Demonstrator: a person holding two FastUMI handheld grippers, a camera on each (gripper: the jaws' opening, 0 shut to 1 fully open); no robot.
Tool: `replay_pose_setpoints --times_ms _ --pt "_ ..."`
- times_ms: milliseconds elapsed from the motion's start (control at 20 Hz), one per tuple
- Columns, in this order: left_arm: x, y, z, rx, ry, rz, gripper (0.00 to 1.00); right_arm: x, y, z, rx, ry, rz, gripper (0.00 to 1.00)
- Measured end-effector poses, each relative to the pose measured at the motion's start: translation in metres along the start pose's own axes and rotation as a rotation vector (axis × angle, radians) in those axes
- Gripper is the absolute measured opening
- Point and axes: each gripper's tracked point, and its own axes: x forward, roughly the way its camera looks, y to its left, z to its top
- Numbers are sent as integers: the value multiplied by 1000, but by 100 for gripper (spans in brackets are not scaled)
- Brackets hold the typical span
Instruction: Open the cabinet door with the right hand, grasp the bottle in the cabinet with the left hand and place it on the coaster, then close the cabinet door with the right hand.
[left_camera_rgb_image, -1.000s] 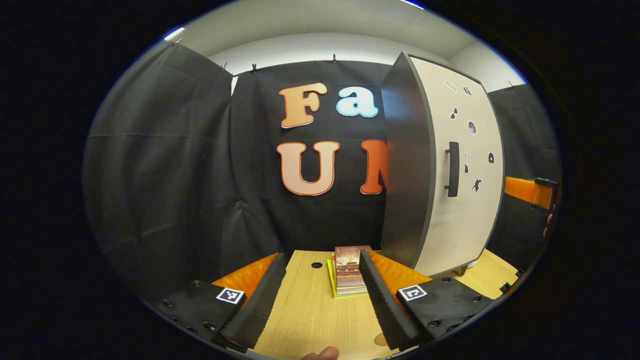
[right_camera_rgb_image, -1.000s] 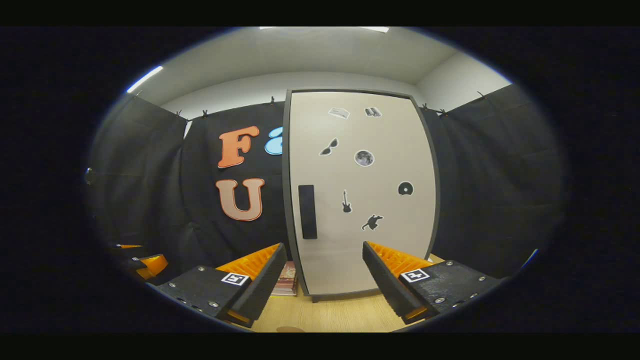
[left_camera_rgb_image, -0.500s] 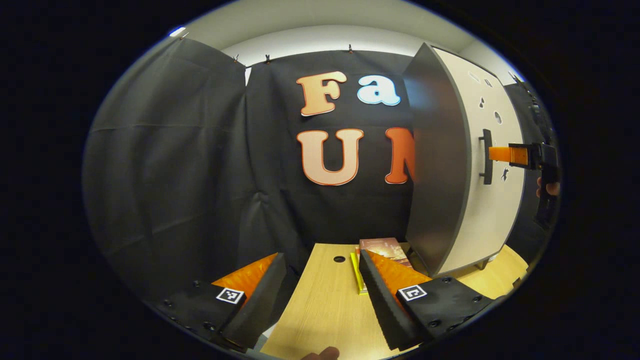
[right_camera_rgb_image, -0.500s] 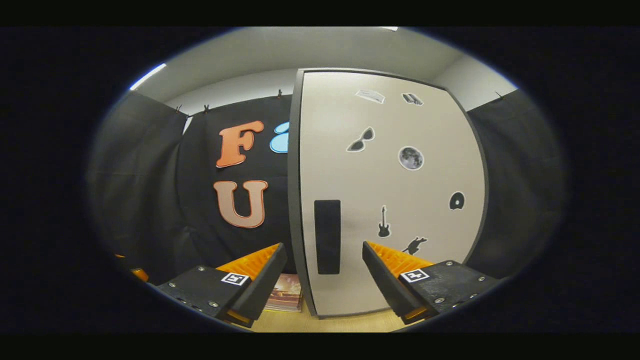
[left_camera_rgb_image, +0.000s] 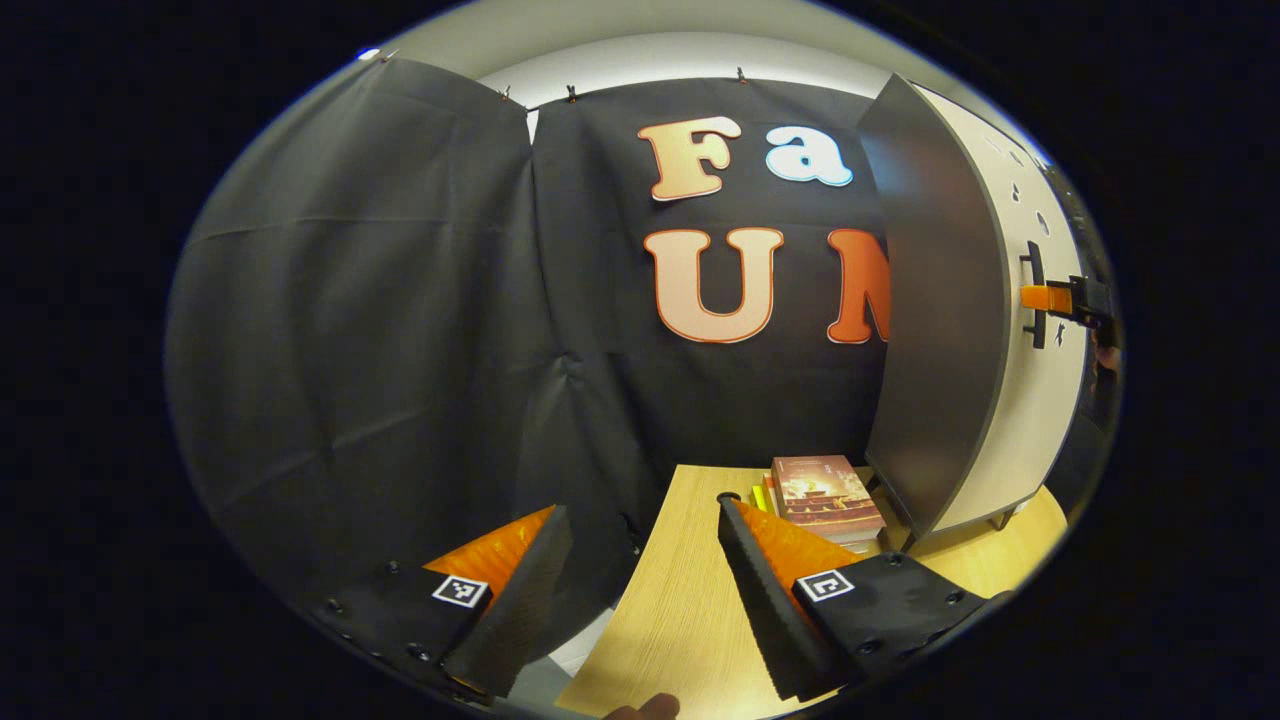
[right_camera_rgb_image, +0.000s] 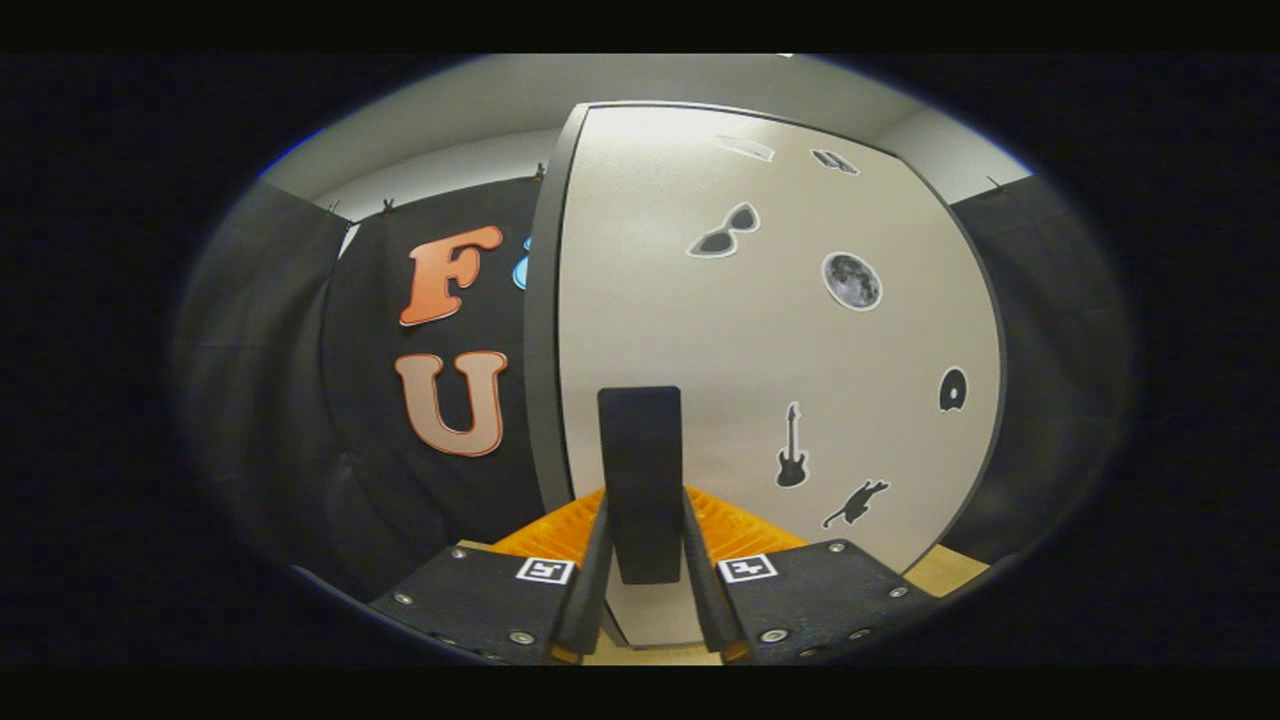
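Observation:
The tall cabinet (left_camera_rgb_image: 940, 300) stands at the right of the left gripper view, grey-sided, and its beige door (right_camera_rgb_image: 760, 350) with small black stickers lies flush and hides the inside. On the door's left edge is a black vertical handle (right_camera_rgb_image: 640, 470). My right gripper (right_camera_rgb_image: 642, 510) is shut on this handle, one finger pressing each side. From the left gripper view that right gripper (left_camera_rgb_image: 1065, 298) shows far off at the handle (left_camera_rgb_image: 1035, 295). My left gripper (left_camera_rgb_image: 642, 508) hangs open over the wooden table (left_camera_rgb_image: 680, 610) with nothing between its fingers.
A stack of books (left_camera_rgb_image: 825, 495) lies on the table against the cabinet's grey side. The table's left edge (left_camera_rgb_image: 620, 610) runs just under my left gripper, with black cloth wall behind it. A fingertip (left_camera_rgb_image: 640, 708) shows at the bottom.
My right gripper moved forward to the door and went from open to shut on the handle. My left gripper swung left, so the cabinet slid to the right of its view.

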Motion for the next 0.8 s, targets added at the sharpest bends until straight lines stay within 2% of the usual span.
replay_pose_setpoints --times_ms 50,200,250,300,350,400,500,550,600,700,800 --pt "-1 -1 -1 -1 4 0 96 -1 0 -1 -6 2 -2 35" --pt "-8 -5 -3 1 2 -10 96 -5 0 -1 -4 9 -11 34" --pt "-11 -7 -2 -1 -1 -13 96 -8 -1 -1 8 14 -13 27" --pt "-16 -7 -3 -2 -3 -18 96 -11 -2 -1 18 21 -11 30" --pt "-20 -10 -3 -3 -5 -21 96 -17 -2 -2 26 26 -5 28" --pt "-23 -13 -3 -2 -7 -28 96 -26 -1 -1 29 28 0 24" --pt "-32 -22 -2 5 -11 -40 96 -55 -12 -1 33 24 -2 27" --pt "-38 -28 -1 8 -14 -48 96 -73 -21 0 42 20 -6 23" --pt "-45 -34 -1 14 -14 -55 96 -92 -30 -1 53 21 -6 24" --pt "-58 -50 -2 26 -19 -75 95 -121 -43 -1 64 22 -18 19" --pt "-76 -68 -4 39 -22 -98 96 -146 -63 -1 77 21 -34 22"
